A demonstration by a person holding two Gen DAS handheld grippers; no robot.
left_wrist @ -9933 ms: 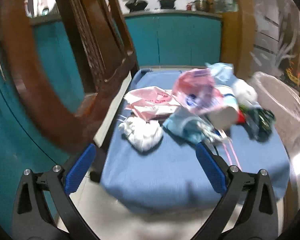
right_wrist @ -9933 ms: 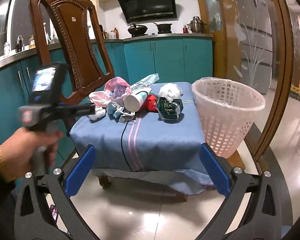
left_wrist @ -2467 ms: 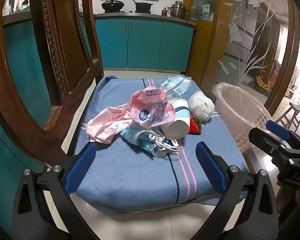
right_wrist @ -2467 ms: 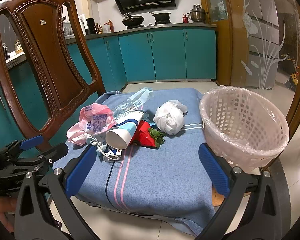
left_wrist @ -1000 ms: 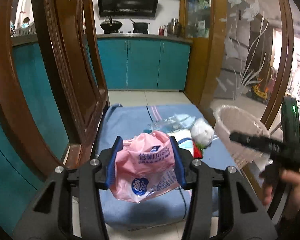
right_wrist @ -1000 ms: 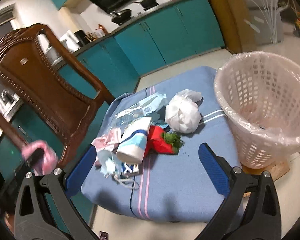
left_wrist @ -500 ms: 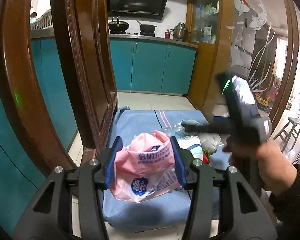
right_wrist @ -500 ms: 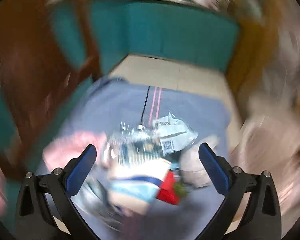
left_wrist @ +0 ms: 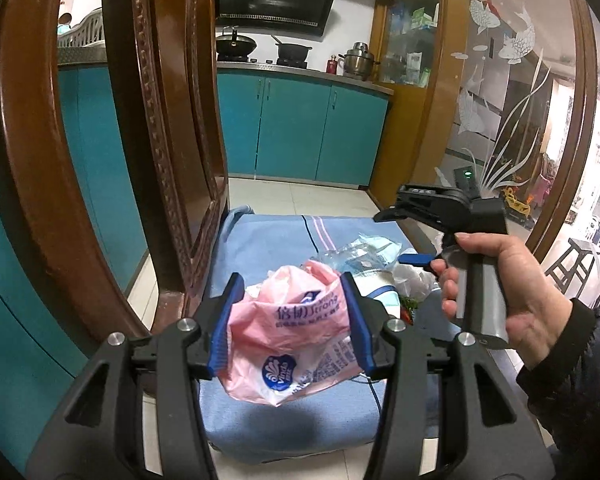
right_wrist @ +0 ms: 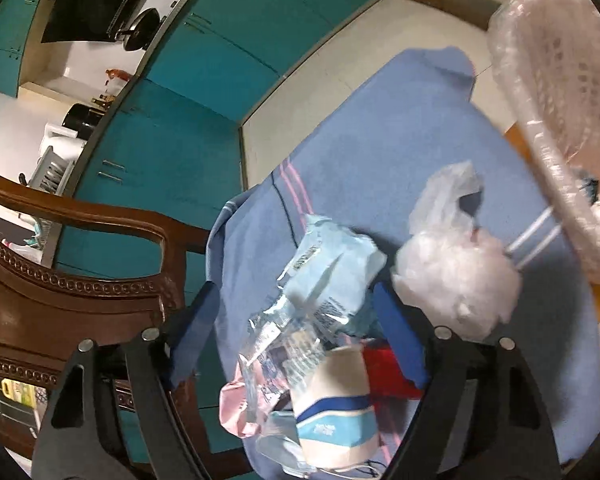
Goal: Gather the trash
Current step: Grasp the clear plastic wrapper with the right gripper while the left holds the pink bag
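Observation:
A crumpled pink plastic bag (left_wrist: pixel 288 320) hangs above the blue-clothed table (left_wrist: pixel 268 236), and my left gripper (left_wrist: pixel 291 292) is shut on it. My right gripper (right_wrist: pixel 296 320), held by a hand (left_wrist: pixel 496 280), hovers over the trash pile with its jaws closing. A light blue and clear wrapper (right_wrist: pixel 328 276) lies between its fingers; the pads do not press it. Below sits a white and blue paper cup (right_wrist: pixel 336 404), with a red wrapper (right_wrist: pixel 384 372) beside it. A white plastic bag bundle (right_wrist: pixel 456 280) lies just right of the right finger.
A pink mesh basket (right_wrist: pixel 560 120) lined with plastic stands at the table's right edge. A carved wooden chair (right_wrist: pixel 80 280) backs the table's left side and fills the left of the left wrist view. Teal cabinets and tiled floor lie beyond.
My right gripper has swung from the basket side to above the pile, rolled, and narrowed its jaws. My left gripper keeps the pink bag and has hardly moved.

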